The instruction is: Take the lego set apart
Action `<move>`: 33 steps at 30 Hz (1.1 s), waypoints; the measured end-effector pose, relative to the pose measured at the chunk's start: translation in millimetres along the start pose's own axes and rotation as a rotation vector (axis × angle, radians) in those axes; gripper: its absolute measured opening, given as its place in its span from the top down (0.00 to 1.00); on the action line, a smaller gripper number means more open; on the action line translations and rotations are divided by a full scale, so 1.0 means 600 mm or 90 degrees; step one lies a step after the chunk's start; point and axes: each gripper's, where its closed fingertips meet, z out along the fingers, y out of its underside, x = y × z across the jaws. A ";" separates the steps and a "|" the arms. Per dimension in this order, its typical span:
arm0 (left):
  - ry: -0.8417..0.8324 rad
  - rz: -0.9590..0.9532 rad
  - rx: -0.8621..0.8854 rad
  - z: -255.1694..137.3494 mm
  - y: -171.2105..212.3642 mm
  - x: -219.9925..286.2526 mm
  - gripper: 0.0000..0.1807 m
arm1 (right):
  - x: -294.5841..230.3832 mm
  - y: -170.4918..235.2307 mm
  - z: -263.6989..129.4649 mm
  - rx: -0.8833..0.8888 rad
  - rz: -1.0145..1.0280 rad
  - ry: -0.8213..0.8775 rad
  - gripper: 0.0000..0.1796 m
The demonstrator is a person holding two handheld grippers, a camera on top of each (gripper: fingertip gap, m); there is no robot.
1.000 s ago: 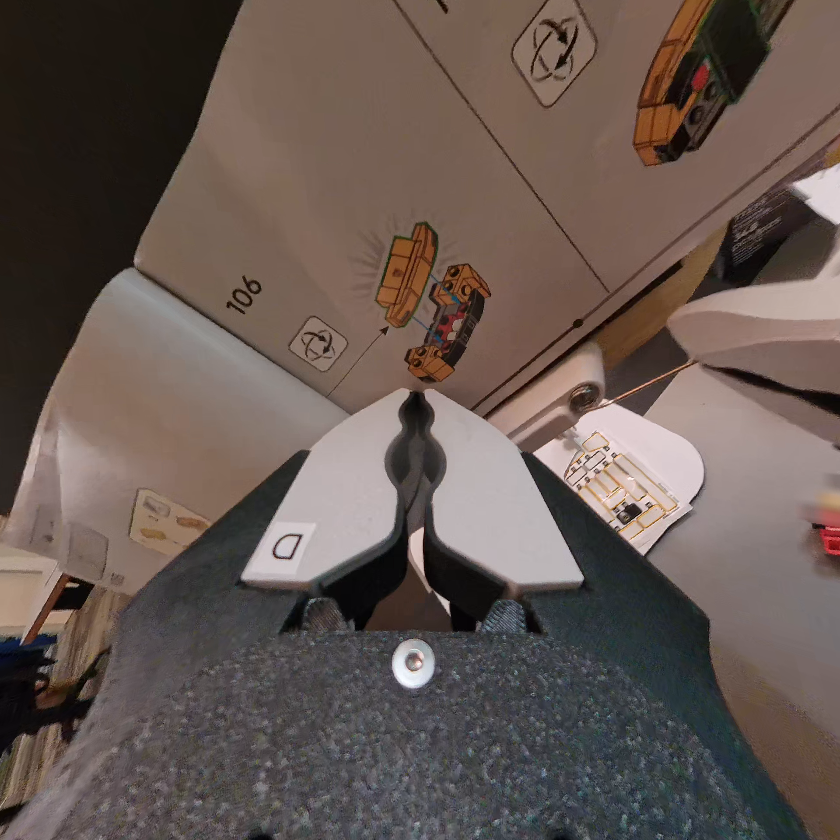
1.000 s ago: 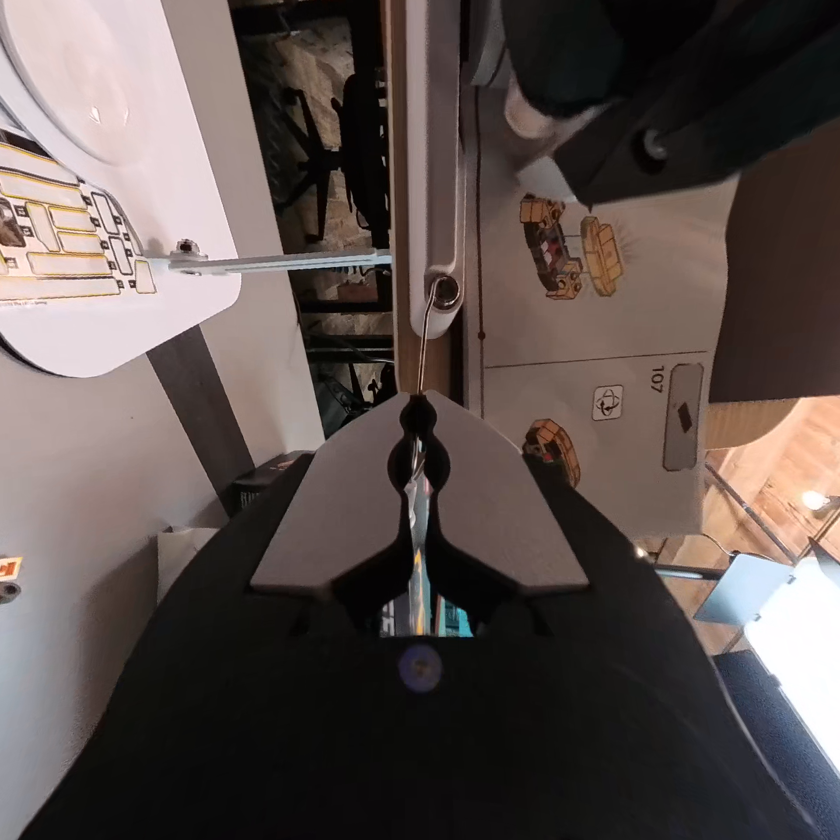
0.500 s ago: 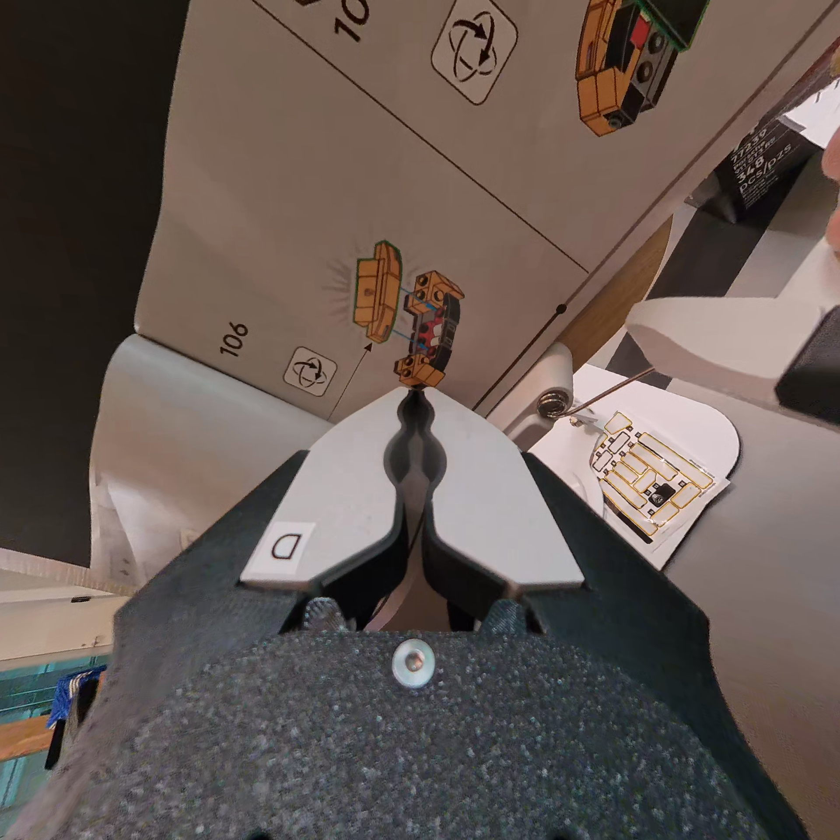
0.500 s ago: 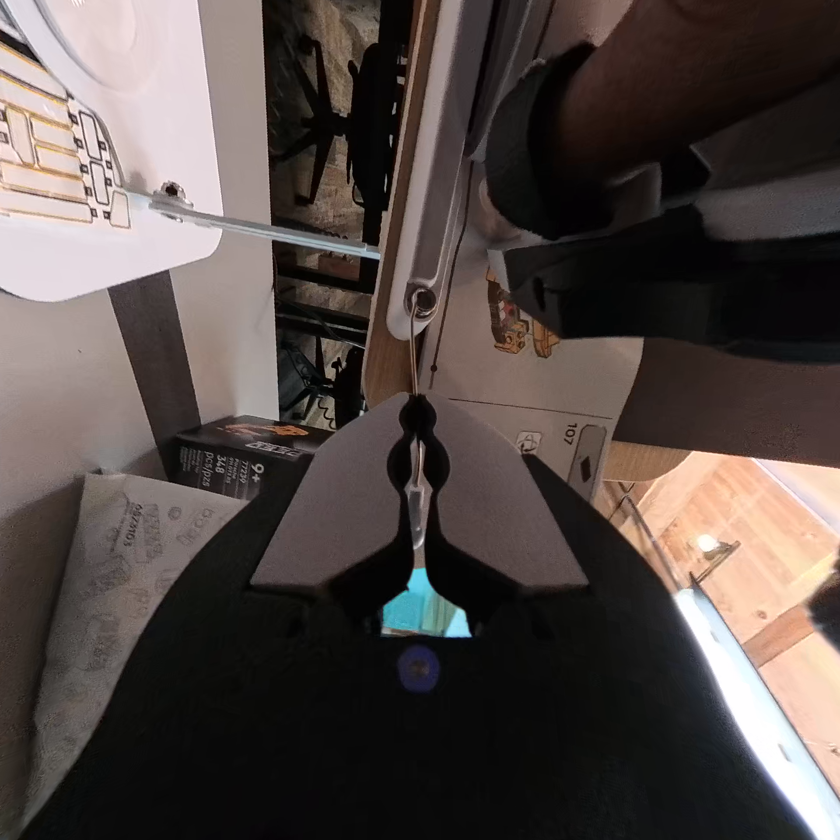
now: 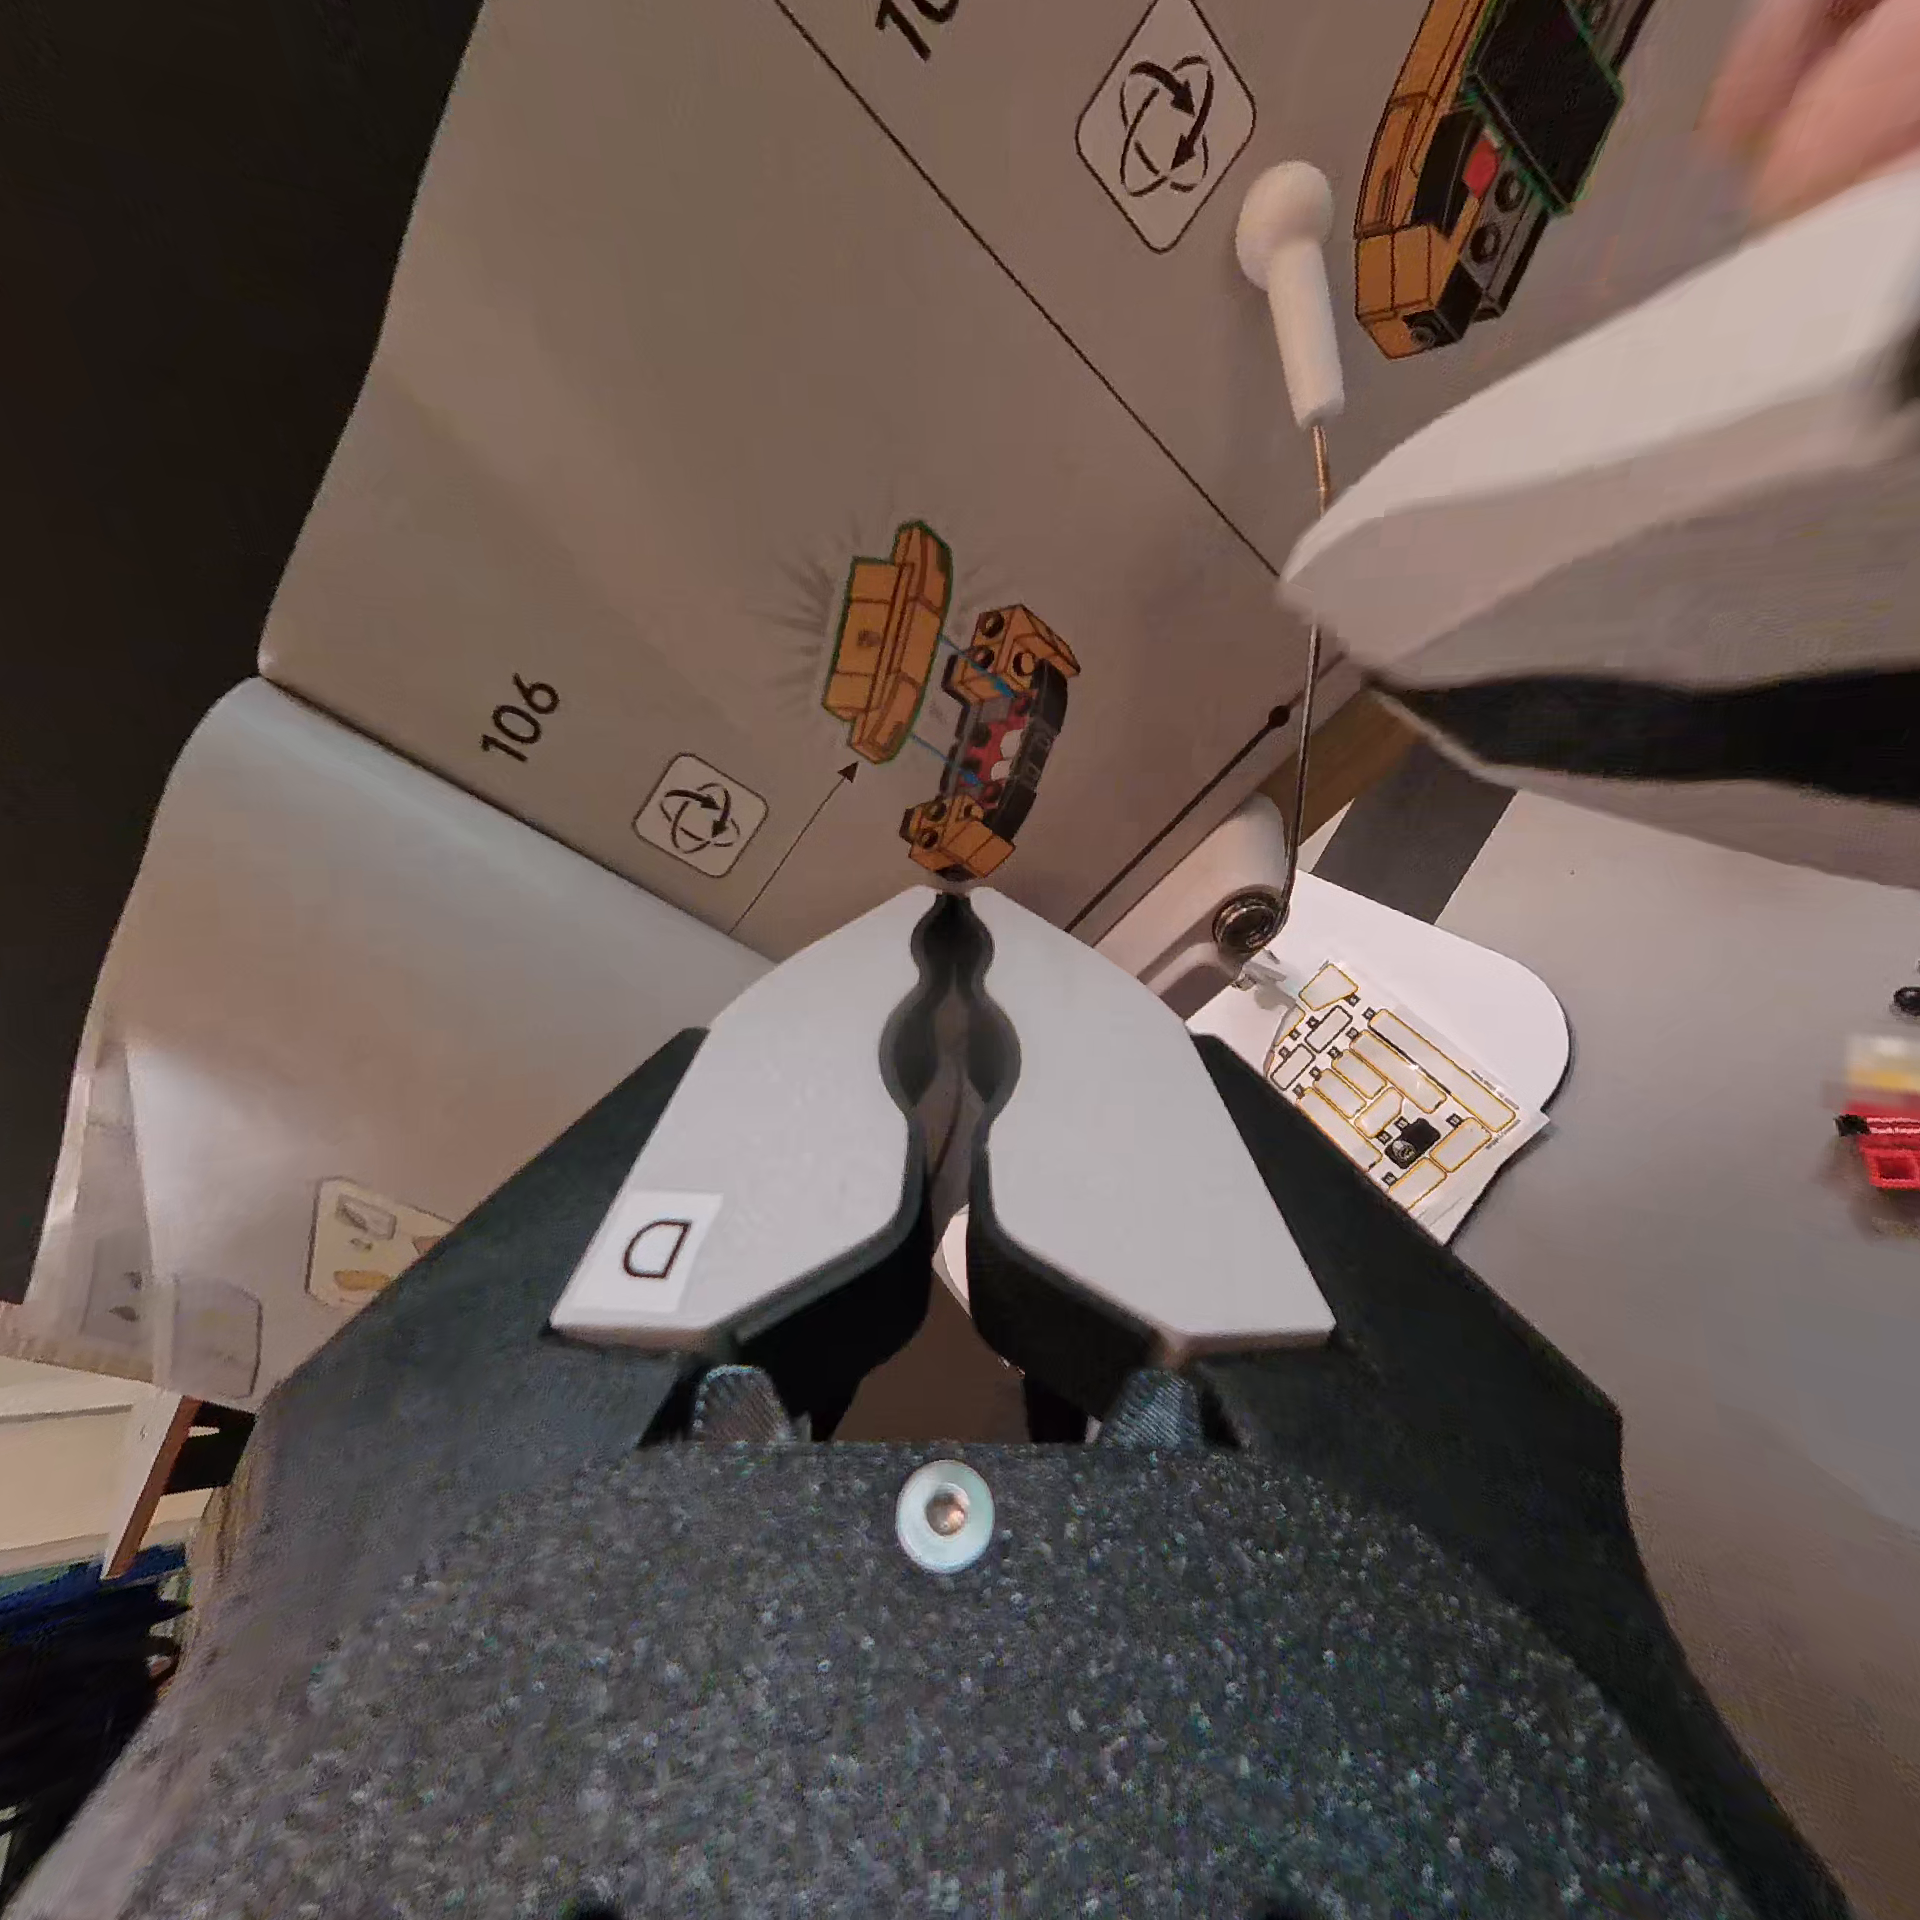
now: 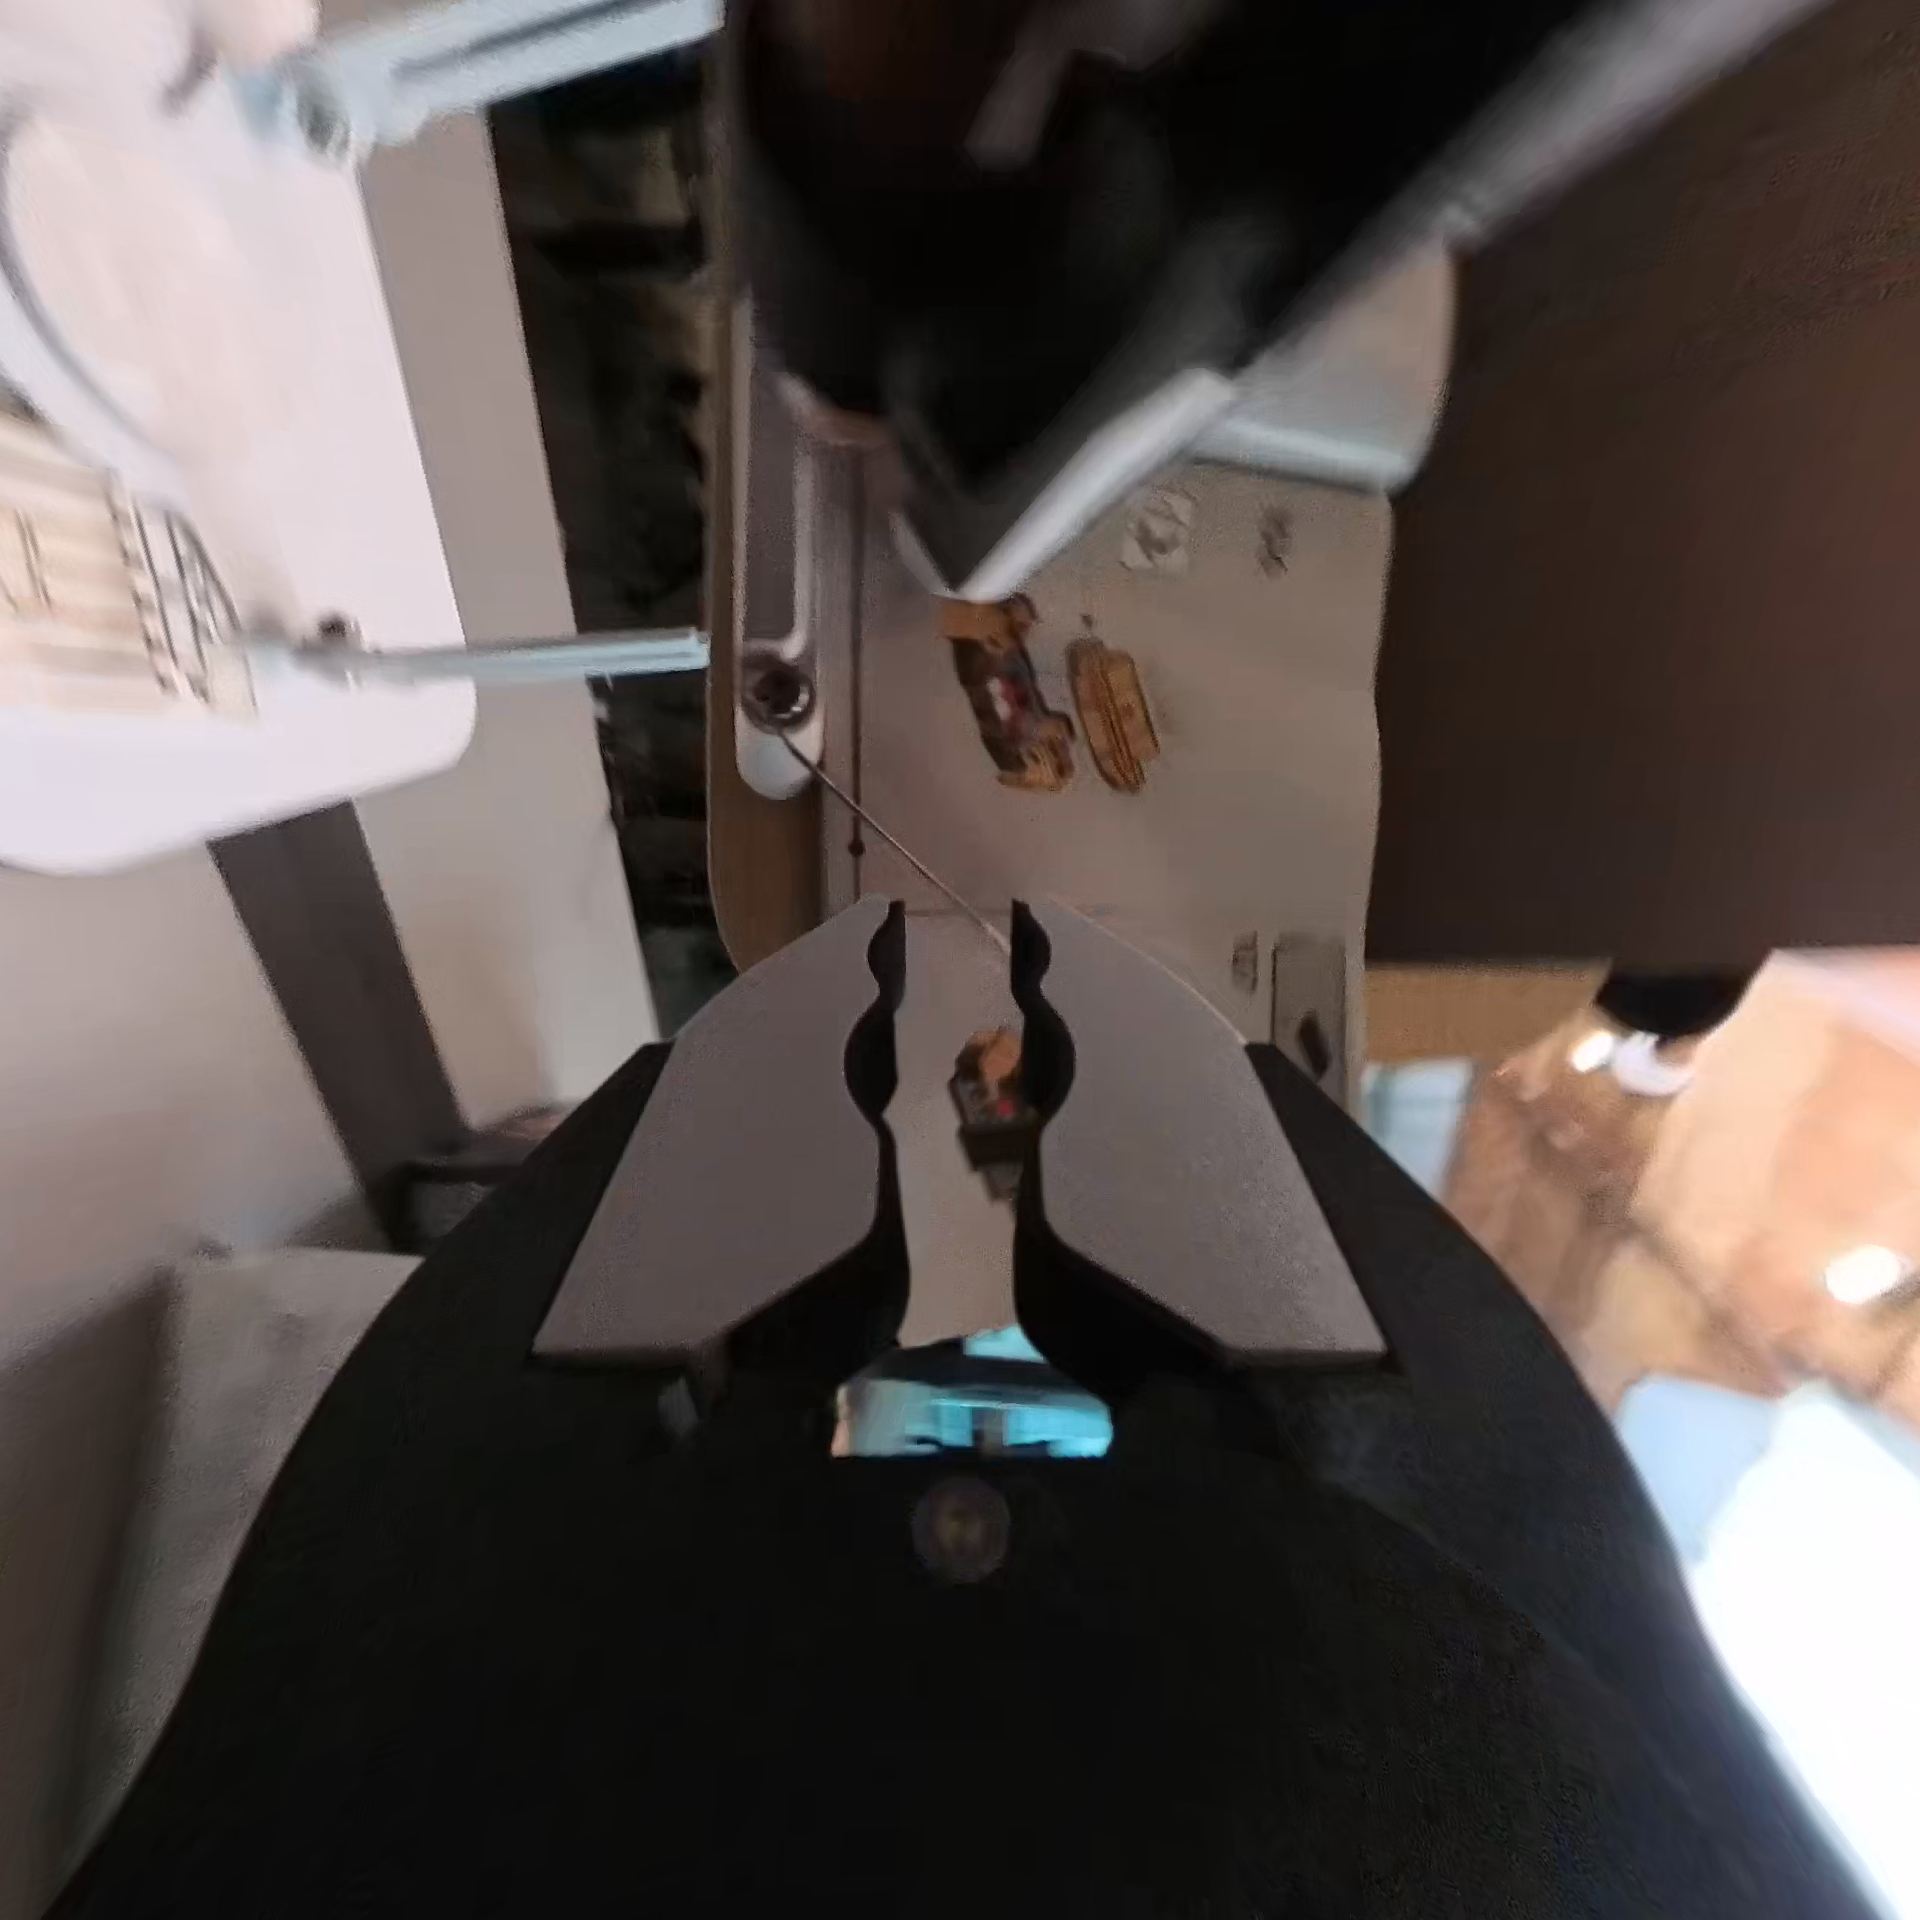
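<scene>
An open instruction booklet point(image 5: 727, 416) stands on a book stand; no built lego set shows. My left gripper point(image 5: 951, 899) is shut on the edge of a booklet page, a thin sheet running between its fingers. A thin wire page clip point(image 5: 1304, 644) with a white tip point(image 5: 1288, 260) lies across the page. My right gripper point(image 6: 954, 920) is open and empty, the wire point(image 6: 894, 842) just ahead of its tips. It shows blurred in the left wrist view point(image 5: 1610, 499). The right wrist view is blurred, with the booklet point(image 6: 1195, 831) and the left gripper point(image 6: 1039, 520) in it.
The stand's white base point(image 5: 1496, 997) with a patterned sticker sits on the grey table point(image 5: 1714, 1455). Small red and yellow lego pieces point(image 5: 1886, 1132) lie at the right edge. A metal rod point(image 6: 520, 660) joins the base to the stand's white bracket point(image 6: 774, 717).
My right gripper has opened and let go of the wire clip, which now lies over the page. My left gripper stays shut on the page.
</scene>
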 end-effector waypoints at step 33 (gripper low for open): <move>-0.043 -0.073 0.085 -0.039 0.059 -0.044 1.00 | 0.063 0.088 0.144 0.389 0.884 -0.651 0.89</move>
